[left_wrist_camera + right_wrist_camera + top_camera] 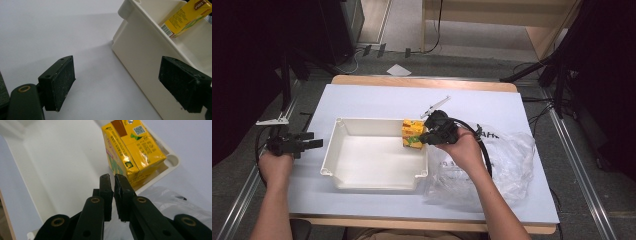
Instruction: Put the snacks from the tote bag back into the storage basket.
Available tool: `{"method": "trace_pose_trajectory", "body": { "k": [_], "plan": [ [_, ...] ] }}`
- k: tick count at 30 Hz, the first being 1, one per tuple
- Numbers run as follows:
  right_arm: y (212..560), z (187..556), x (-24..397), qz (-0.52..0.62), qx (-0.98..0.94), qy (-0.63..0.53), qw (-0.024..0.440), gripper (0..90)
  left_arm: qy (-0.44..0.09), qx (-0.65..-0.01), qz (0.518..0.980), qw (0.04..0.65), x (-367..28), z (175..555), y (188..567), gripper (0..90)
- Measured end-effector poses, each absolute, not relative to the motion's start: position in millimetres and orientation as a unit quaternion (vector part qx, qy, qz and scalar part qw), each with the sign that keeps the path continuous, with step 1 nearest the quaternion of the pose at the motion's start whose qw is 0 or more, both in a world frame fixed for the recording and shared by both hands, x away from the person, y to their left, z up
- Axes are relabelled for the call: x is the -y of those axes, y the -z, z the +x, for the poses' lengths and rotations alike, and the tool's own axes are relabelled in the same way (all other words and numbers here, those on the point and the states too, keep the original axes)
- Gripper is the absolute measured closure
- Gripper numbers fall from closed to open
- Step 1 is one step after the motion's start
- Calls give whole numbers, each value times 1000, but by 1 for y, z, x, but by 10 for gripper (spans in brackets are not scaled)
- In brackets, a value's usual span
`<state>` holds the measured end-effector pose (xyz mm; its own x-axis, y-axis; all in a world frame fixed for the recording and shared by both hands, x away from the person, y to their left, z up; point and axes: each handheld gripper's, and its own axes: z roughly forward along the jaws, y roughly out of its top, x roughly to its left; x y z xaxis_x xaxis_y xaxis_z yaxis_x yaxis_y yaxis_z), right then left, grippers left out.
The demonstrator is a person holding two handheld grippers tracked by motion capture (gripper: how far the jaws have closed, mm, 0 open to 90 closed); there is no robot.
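White table [362, 100] is topped by a cream tray [337, 150]; yellow carton pack [412, 134] is stood in its far right corner. Right tongs [114, 178] are held nearly closed, empty, just beside it; left tongs [117, 77] are spread wide, empty.

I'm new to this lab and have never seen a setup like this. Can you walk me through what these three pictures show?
A person sits at a table with a hand-held grasping tool in each hand. The high view looks down from above. The other two come from cameras riding on each tool, looking along its black jaws.

On the table stand a white tray and, to its right, a crumpled clear plastic bag. A pack of yellow drink cartons stands in the tray's far right corner.

The left tool rests beside the tray, jaws wide open and holding nothing. The right tool hovers over the tray's right edge next to the cartons, jaws nearly shut, nothing between them.
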<state>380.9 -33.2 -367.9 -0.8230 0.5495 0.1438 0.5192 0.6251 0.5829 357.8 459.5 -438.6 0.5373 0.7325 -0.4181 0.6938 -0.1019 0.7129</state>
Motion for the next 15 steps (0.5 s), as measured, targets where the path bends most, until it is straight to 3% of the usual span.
{"method": "trace_pose_trajectory", "body": {
  "k": [15],
  "plan": [
    [342, 375, 48, 296, -892, -340, 30, 817, -21, -481, 742, 467, -460, 358, 439, 146]
  ]
}}
